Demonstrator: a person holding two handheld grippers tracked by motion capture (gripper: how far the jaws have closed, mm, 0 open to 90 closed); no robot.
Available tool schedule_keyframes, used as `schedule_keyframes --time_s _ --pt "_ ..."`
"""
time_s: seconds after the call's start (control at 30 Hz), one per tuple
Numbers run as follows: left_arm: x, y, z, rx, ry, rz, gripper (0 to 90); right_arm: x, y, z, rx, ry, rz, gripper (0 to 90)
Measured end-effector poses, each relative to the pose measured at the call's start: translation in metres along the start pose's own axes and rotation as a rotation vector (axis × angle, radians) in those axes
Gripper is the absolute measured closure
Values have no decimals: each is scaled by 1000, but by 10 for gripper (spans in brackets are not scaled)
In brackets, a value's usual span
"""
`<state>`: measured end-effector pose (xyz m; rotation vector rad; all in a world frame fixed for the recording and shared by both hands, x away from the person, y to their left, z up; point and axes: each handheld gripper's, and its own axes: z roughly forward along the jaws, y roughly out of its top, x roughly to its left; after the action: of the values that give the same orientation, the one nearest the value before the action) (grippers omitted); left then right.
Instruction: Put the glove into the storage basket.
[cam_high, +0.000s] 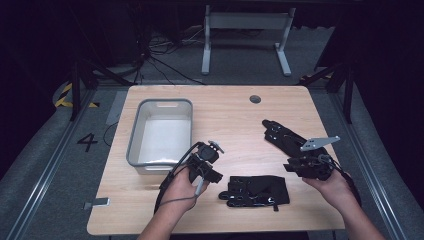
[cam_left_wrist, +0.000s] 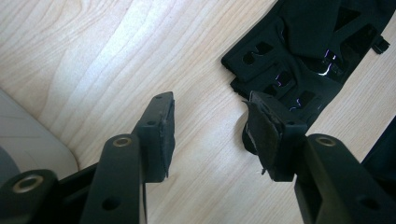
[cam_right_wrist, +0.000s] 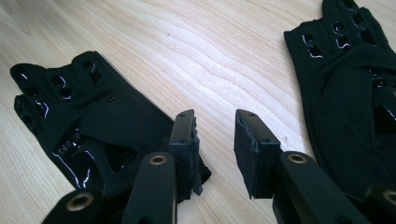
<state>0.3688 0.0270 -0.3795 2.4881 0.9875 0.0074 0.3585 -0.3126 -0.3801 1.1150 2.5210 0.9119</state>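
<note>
— Gloves first: where do they lie against the jaws?

— Two black gloves on the wooden table; the near glove lies flat between the two hands, the far glove stretches away beyond the right gripper; the two are apart, with bare wood between them.

— And the left gripper?

— Its jaws are spread with bare wood in the gap; nothing is pinched; in the left gripper view the near glove lies ahead of the right-hand jaw, whose tip overlaps its edge; whether they touch I cannot tell.

— The right one?

— Also spread, holding nothing; in the right gripper view bare wood shows in the gap; the near glove lies to the left of the jaws and runs under the left one; the far glove lies to the right, beside and beyond the right one; whether either jaw rests on cloth I cannot tell.

— Anything else near?

— A grey tub stands behind the left gripper, close to it; a pale corner of it shows left of the left jaw.
</note>
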Motion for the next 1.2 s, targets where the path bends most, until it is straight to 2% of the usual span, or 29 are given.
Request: schedule_keyframes --time_s 0.1,0.4,0.53,0.73,0.77,0.9,1.2 --pt "1 0 -1 4 -11 12 508 -1 0 -2 -7 1 -1 694" --pt "7 -2 -5 -12 -18 2 498 -10 10 -8 -57 -21 10 712" --pt "7 -4 -7 -18 -22 12 492 -24 15 -3 -44 -47 40 722" --pt "7 -8 -7 -17 -24 12 486 -44 28 3 -49 -72 59 734" --pt "8 -11 -9 -24 -21 9 486 -49 31 6 -55 -66 69 734" --pt "8 -18 -12 -35 -11 7 482 -62 36 18 -41 -92 90 734" --pt "10 -28 -13 -25 -6 -12 475 -94 40 42 -32 -144 156 703"
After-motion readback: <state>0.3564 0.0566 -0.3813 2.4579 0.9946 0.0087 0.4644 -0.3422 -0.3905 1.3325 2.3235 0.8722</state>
